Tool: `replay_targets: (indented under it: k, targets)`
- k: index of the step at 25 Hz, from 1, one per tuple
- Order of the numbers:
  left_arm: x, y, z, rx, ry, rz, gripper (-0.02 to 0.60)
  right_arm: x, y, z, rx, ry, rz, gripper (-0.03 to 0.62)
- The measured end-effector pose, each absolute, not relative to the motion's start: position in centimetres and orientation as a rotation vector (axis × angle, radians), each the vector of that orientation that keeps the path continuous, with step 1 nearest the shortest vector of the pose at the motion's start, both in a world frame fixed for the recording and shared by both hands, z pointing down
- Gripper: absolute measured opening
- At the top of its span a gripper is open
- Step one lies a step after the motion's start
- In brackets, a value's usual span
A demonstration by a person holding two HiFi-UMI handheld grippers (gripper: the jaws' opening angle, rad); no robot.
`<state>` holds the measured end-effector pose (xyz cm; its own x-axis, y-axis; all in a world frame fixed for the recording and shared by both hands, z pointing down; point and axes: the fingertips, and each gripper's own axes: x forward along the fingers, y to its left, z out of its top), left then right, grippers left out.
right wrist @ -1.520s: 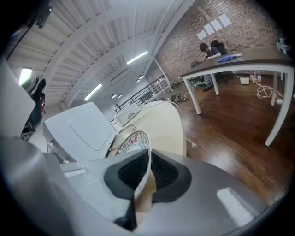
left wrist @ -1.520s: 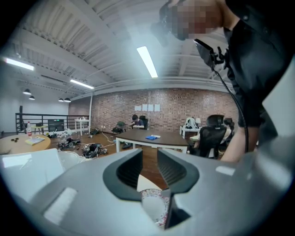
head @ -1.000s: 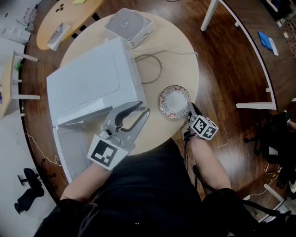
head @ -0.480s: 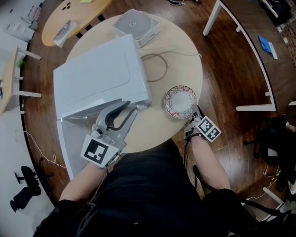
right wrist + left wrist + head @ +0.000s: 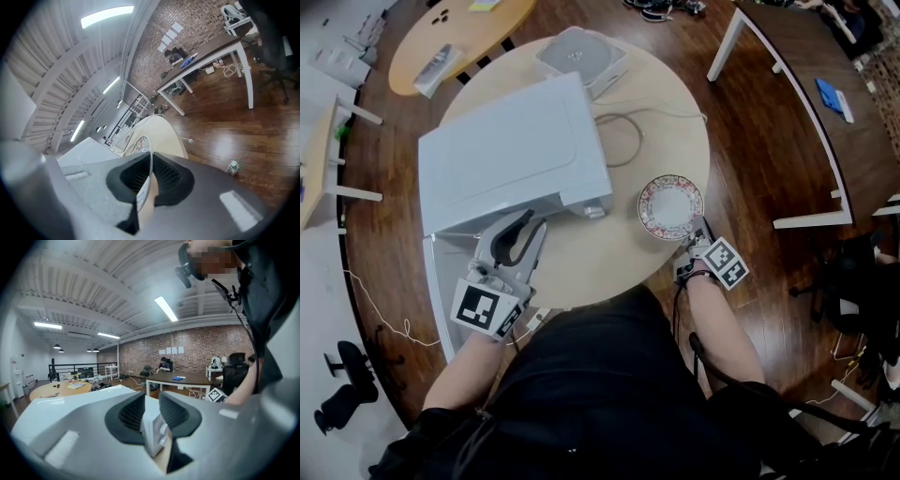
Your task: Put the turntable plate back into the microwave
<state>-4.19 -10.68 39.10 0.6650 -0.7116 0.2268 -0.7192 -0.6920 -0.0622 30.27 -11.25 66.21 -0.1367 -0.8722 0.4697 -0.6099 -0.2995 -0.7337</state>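
The left gripper has slid left along the front of the microwave. Its jaws have just been closing slightly but are spread. Only its own view shows the microwave's white corner between them, unpressed. The right gripper pinches the rim of the turntable plate, which lies on the worktop right of the microwave.
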Motion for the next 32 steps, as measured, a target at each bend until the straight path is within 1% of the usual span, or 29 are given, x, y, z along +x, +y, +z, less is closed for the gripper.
replay_targets:
  k: [9,14,26,27,30,31,32]
  targets:
    - [-6.1,-9.4,38.9,2.861,-1.207,0.283,0.095,29.6,-10.7,64.6,-1.853,1.615,-1.375,0.017]
    - [-6.4,-9.5,39.0,2.880,-1.189,0.230,0.095,31.2,-9.0,63.8,-1.889,1.545,-1.360,0.017]
    - [-10.2,-9.6,36.2,2.914,-1.278,0.154,0.094,31.3,-7.0,61.0,-1.872,1.478,-1.311,0.017]
    - [-10.7,-9.5,36.2,2.914,-1.291,0.158,0.090,31.3,-6.9,60.7,-1.869,1.479,-1.305,0.017]
    - [-12.5,-9.0,36.1,2.906,-1.349,0.166,0.019,30.7,-7.0,60.2,-1.850,1.485,-1.304,0.017]
    - [-13.0,-8.8,36.1,2.901,-1.366,0.163,0.005,30.4,-6.8,60.2,-1.842,1.485,-1.308,0.017]
    - [-13.5,-8.5,36.3,2.894,-1.380,0.157,0.005,30.1,-6.6,60.2,-1.837,1.482,-1.313,0.017]
